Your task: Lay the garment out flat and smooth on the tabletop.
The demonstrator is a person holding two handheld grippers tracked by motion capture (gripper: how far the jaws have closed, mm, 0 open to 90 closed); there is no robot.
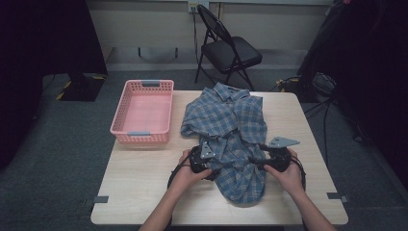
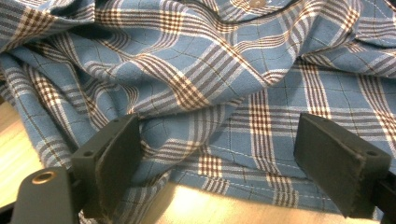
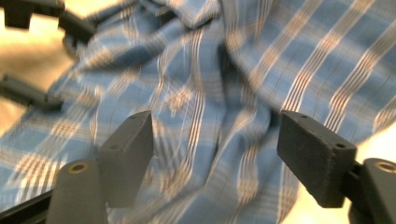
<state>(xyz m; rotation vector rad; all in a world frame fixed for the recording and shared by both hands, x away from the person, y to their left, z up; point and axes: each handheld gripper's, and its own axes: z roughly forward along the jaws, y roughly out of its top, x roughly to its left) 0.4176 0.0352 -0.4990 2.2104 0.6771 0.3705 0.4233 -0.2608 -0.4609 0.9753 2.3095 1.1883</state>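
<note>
Early in the handling of a blue plaid shirt (image 1: 231,139), spread rumpled across the middle of a pale wooden table (image 1: 144,192), collar toward the far edge and hem toward the near one. No fold made yet, as far as can be judged: sleeves bunched near the collar, cloth creased and heaped at mid-length, nothing squared off. Left gripper (image 1: 211,166) brought in at the shirt's left edge, right gripper (image 1: 255,161) at its right edge, both at the narrowed waist of the garment. Jaws spread wide on both sides; in the left gripper view a hemmed edge of shirt (image 2: 219,172) lying between the two black pads over bare tabletop, not pinched; in the right gripper view, blurred, more plaid cloth (image 3: 210,140) between parted pads, likewise unclamped. Judged to be poised for a grasp on each side, with the grip itself, any lifting, smoothing or folding, and any transfer all left to do. Pink plastic basket (image 1: 142,113) standing just left of the shirt on the table's far-left part, nothing inside it. Count: one shirt, one basket, one table, two grippers, two hands, one black folding chair (image 1: 228,45) beyond the far edge of the table. Grey carpet all round, dark cables on the floor at right, small tape marks at the table's near corners.
</note>
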